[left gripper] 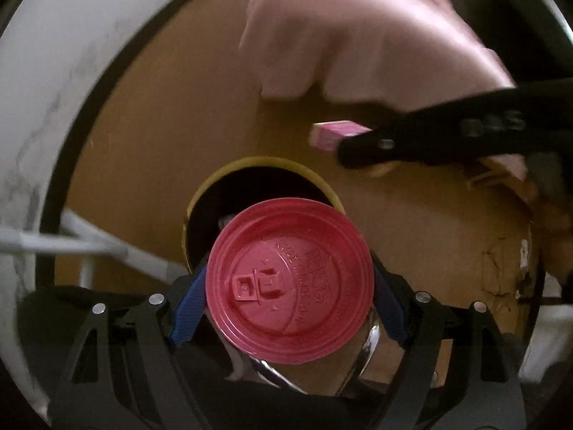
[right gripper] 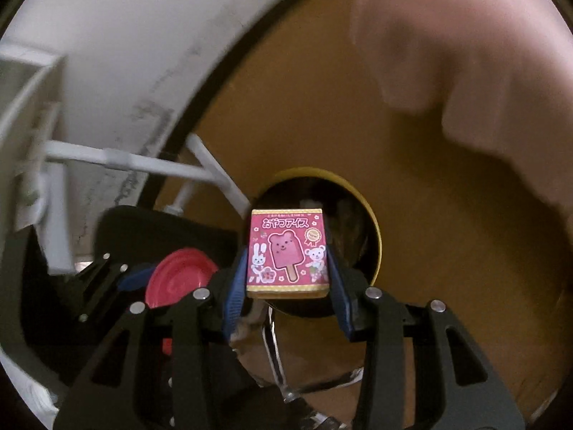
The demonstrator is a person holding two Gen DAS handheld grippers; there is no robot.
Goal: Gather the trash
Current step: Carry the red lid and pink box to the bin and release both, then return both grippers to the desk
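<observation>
Both tools clamp: left (left gripper: 288, 283) lid (left gripper: 290, 279); right (right gripper: 286, 279) box (right gripper: 287, 252).

red lid (left gripper: 290, 279), pink cartoon-printed box (right gripper: 287, 251), brown table (left gripper: 179, 125), perhaps wood.

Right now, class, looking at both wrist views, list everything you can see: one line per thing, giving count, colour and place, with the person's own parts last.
Cup lid: one, red, clamped between the left gripper's fingers.
Snack box: one, pink with an ice-pop picture, clamped in the right gripper.
Bin opening: one, dark with a yellow rim, just beyond both items.
Table: one, round, brown with a black edge.
Cloth: one, pale pink, blurred, on the table's far side.
Floor: white, marbled.
Left gripper: one, black with blue pads.
Right gripper: one, black with blue pads.
</observation>
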